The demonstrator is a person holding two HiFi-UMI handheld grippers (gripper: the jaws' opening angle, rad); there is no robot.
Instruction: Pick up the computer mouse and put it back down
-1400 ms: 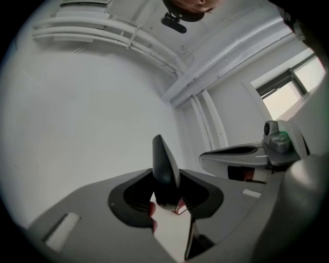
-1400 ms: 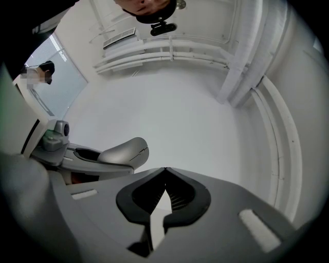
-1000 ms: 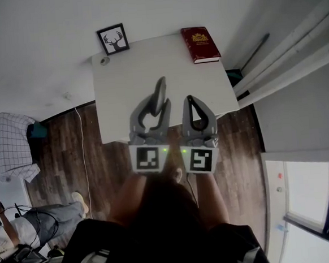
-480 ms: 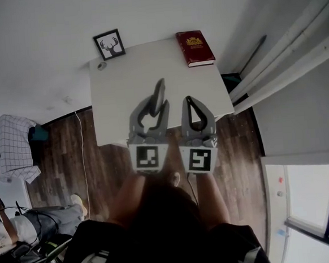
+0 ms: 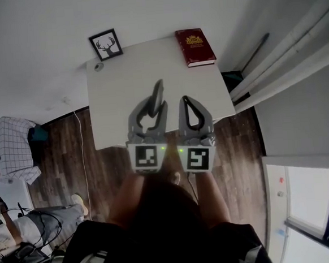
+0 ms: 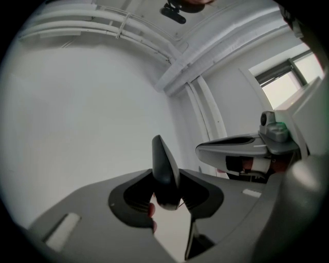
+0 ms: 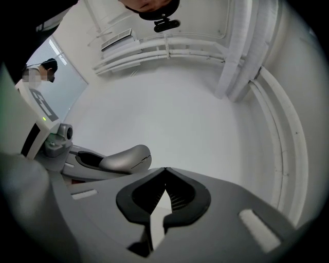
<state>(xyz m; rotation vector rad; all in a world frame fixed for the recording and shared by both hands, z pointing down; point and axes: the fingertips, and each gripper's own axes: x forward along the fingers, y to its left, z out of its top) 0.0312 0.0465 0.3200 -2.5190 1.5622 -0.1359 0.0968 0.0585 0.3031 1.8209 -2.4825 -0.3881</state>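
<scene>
A dark grey computer mouse (image 5: 158, 94) stands on edge between the jaws of my left gripper (image 5: 157, 107), which is shut on it above the near part of the white table (image 5: 115, 86). In the left gripper view the mouse (image 6: 164, 172) rises narrow and upright from between the pads, and a fingertip shows below it. My right gripper (image 5: 185, 100) hangs just to the right at the same height, shut with nothing in it. Its jaws (image 7: 165, 170) meet at the tips in the right gripper view, where the mouse (image 7: 127, 157) shows to the left.
A red book (image 5: 195, 46) lies at the table's far right corner. A framed deer picture (image 5: 105, 45) and a small round object (image 5: 97, 66) sit at the far left. Wooden floor (image 5: 76, 163) surrounds the table. A seated person (image 5: 31, 235) is at lower left.
Both grippers have drifted a little together over the table's near edge. The mouse stays clamped in the left one, and the right jaws stay shut.
</scene>
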